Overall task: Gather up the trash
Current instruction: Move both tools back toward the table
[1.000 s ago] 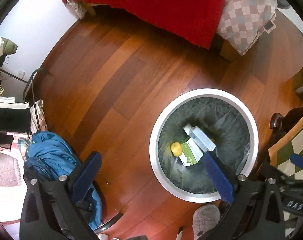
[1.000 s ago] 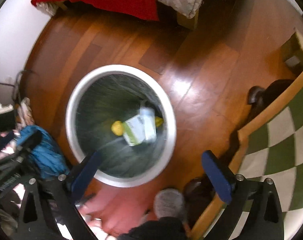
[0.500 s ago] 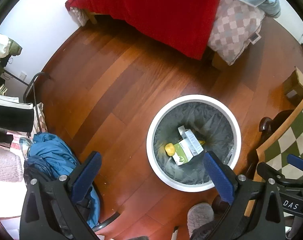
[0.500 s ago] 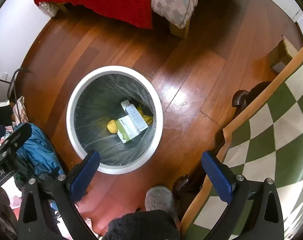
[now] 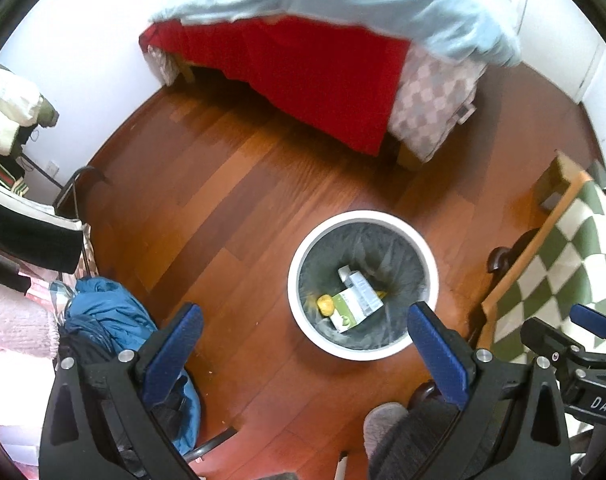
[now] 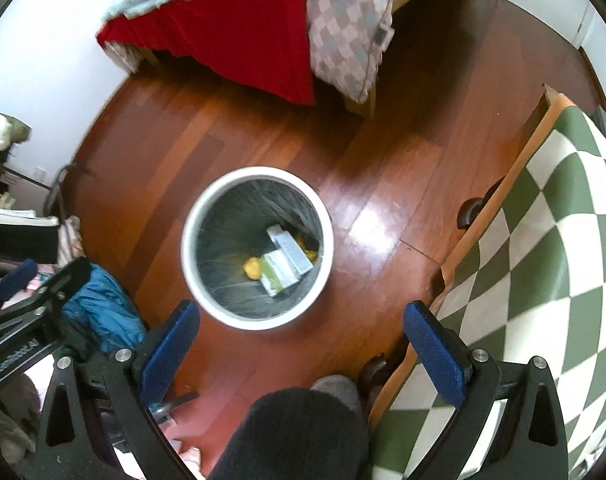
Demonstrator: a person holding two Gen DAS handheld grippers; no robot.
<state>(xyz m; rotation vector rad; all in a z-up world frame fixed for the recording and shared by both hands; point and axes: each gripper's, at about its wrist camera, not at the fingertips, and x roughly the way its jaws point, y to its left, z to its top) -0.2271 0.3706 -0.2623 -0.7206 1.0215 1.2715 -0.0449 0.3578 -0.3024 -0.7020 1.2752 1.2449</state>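
Observation:
A round white trash bin (image 5: pixel 299 300) with a dark liner stands on the wooden floor; it also shows in the right wrist view (image 6: pixel 191 256). Inside lie a white and green carton (image 5: pixel 353 306), a yellow lump (image 5: pixel 325 304) and yellowish scraps (image 6: pixel 309 250). My left gripper (image 5: pixel 307 344) is open and empty, high above the bin's near side. My right gripper (image 6: pixel 301 338) is open and empty, above the floor just in front of the bin. Each gripper shows at the edge of the other's view.
A bed with a red cover (image 5: pixel 303 72) and a checked blanket (image 6: pixel 347 28) stands at the far side. A table with a green checked cloth (image 6: pixel 543 260) is on the right. Blue clothing (image 5: pixel 103 312) lies on the left. The person's slipper (image 5: pixel 383 420) is below.
Both grippers have risen away from the bin, which looks smaller now. More of the bed and table has come into view. The trash in the bin has not moved.

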